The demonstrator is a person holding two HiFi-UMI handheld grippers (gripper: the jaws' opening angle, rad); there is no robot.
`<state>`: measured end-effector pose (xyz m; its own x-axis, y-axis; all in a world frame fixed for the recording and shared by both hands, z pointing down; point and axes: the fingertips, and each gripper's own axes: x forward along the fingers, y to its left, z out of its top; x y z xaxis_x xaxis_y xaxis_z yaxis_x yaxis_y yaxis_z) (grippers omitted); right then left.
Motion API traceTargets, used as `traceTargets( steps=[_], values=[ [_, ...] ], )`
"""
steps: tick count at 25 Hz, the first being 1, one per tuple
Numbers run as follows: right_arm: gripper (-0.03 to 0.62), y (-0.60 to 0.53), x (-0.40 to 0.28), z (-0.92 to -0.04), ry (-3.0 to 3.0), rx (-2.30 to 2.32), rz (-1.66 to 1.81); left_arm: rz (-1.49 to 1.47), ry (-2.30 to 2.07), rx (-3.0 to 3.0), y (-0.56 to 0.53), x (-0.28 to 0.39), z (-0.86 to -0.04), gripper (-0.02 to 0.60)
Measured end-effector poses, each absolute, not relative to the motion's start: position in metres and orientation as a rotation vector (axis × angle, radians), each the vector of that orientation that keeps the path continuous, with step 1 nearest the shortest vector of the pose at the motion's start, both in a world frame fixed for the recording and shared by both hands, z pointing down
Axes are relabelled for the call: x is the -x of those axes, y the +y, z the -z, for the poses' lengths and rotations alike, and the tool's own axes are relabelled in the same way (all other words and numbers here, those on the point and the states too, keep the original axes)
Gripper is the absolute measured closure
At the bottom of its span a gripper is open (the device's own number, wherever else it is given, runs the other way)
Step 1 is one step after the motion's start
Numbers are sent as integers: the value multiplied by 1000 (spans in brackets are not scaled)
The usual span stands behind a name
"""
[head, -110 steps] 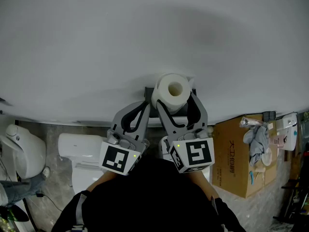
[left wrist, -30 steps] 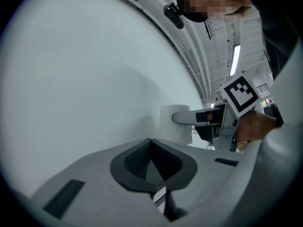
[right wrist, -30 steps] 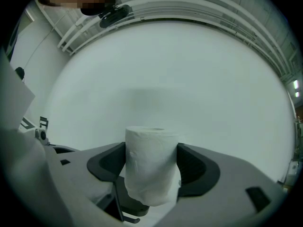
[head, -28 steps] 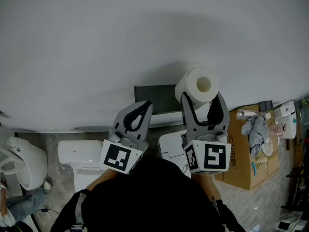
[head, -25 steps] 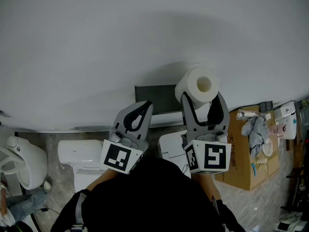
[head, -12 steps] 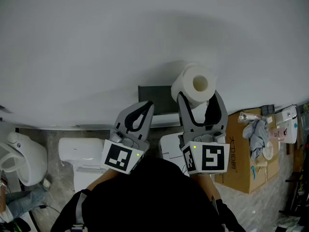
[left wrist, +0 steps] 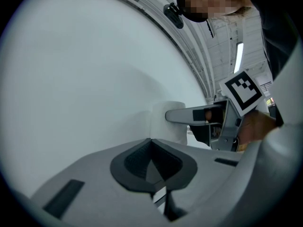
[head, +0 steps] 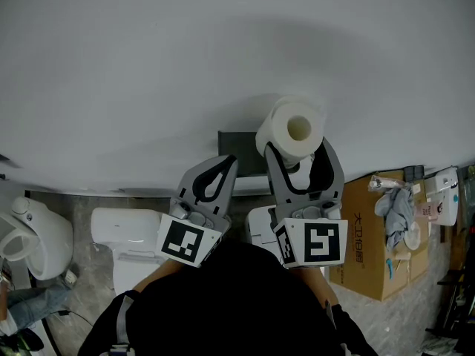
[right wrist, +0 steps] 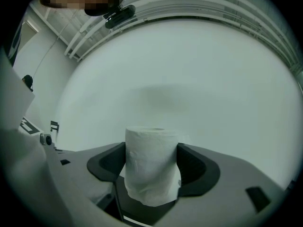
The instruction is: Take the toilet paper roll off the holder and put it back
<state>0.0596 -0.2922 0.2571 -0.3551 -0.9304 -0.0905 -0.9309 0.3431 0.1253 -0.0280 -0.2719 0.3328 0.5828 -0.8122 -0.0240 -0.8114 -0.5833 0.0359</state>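
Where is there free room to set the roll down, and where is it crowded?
The dark holder is bare, between the left gripper and the toilet paper roll in the right gripper. The wall above is open. The cardboard box top is cluttered.

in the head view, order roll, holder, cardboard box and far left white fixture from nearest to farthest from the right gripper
From the right gripper:
1. toilet paper roll, held in its jaws
2. holder, just to its left
3. cardboard box, lower right
4. white fixture, far lower left
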Motion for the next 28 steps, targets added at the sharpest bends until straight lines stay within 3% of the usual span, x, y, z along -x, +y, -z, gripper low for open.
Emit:
traceTargets(
  steps=[28],
  values=[
    [253, -303, -32, -289, 2683, 1718, -182, 51, -1464, -2742, -274, 37, -336, 575]
  ],
)
